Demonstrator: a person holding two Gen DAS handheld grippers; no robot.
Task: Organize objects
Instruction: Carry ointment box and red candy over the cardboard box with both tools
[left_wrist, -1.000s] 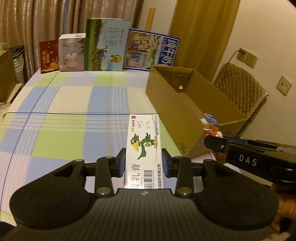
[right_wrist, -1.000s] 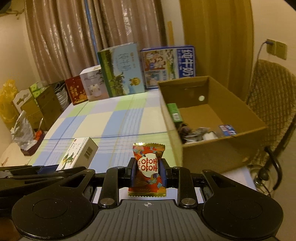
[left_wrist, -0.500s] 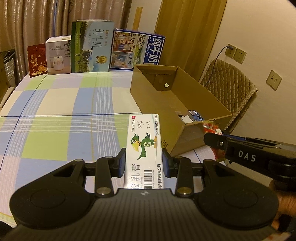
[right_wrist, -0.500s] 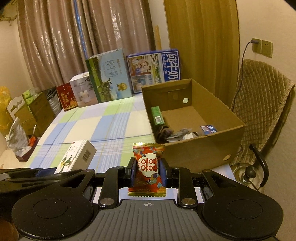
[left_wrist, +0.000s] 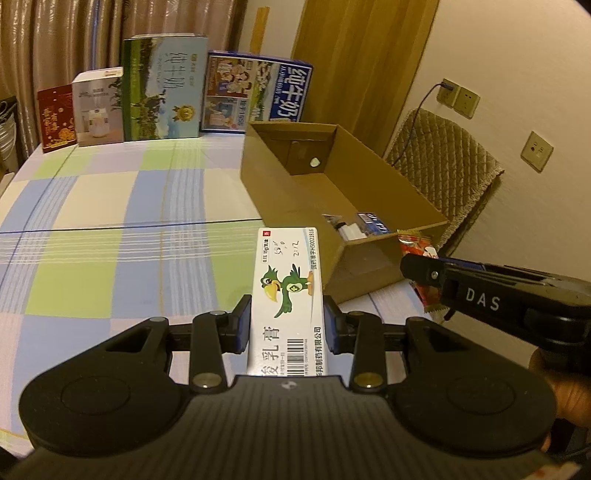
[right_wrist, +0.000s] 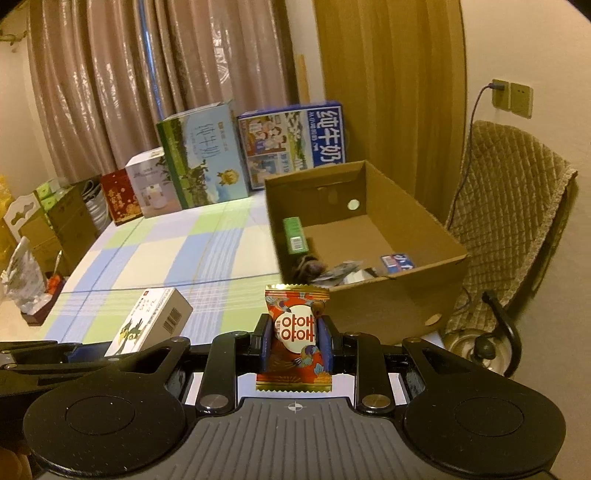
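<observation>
Left gripper (left_wrist: 287, 326), jaws clamped on the carton (left_wrist: 290, 291), and right gripper (right_wrist: 295, 341), clamped on the sachet (right_wrist: 297, 332), face the box (right_wrist: 417, 291) just ahead, right nearer.

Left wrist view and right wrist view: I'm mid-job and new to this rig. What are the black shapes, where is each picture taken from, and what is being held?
There is no robot arm here. A person holds a two-finger claw in each hand, and a fisheye camera on each looks forward along its fingers; the black shapes at the bottom are the claw bodies.

In the left wrist view, the left claw is shut on a white medicine box printed with a green bird. In the right wrist view, the right claw is shut on a red candy packet.

Ahead, on the checked tablecloth, stands an open cardboard box that already holds a green carton and other small items. Milk cartons stand along the far edge.
</observation>
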